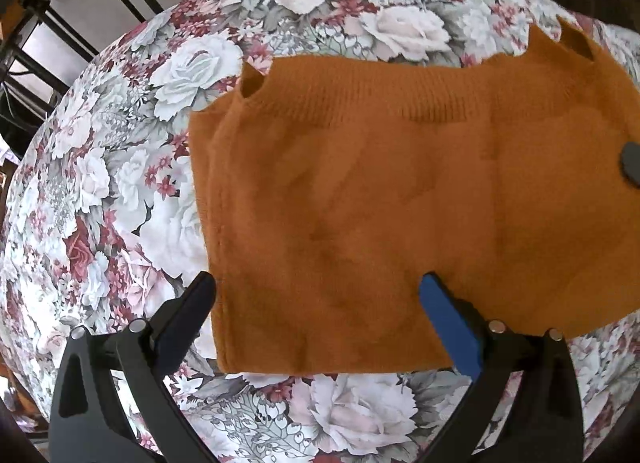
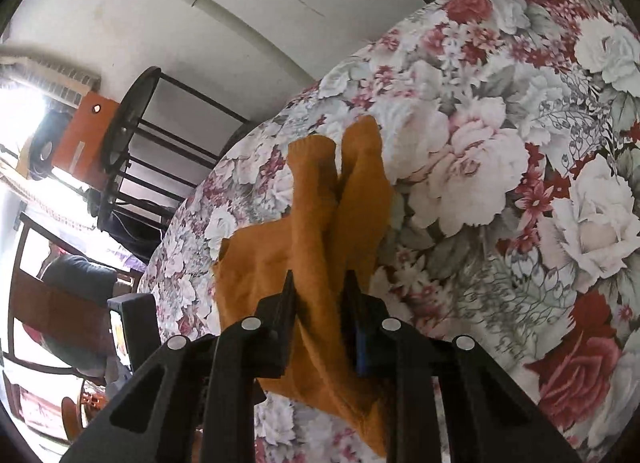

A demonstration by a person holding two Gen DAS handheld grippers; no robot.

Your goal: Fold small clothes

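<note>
An orange sweater is spread flat on a round table w/ floral cloth. The left gripper is held above the sweater's near-left corner, jaws spread wide, nothing pinched. The right gripper is pinched on a bunched fold of the sweater; fabric is lifted off the cloth, w/ 2 sleeve ends trailing ahead of the fingers. In the left view the right gripper's tip is seen at the sweater's right edge.
</note>
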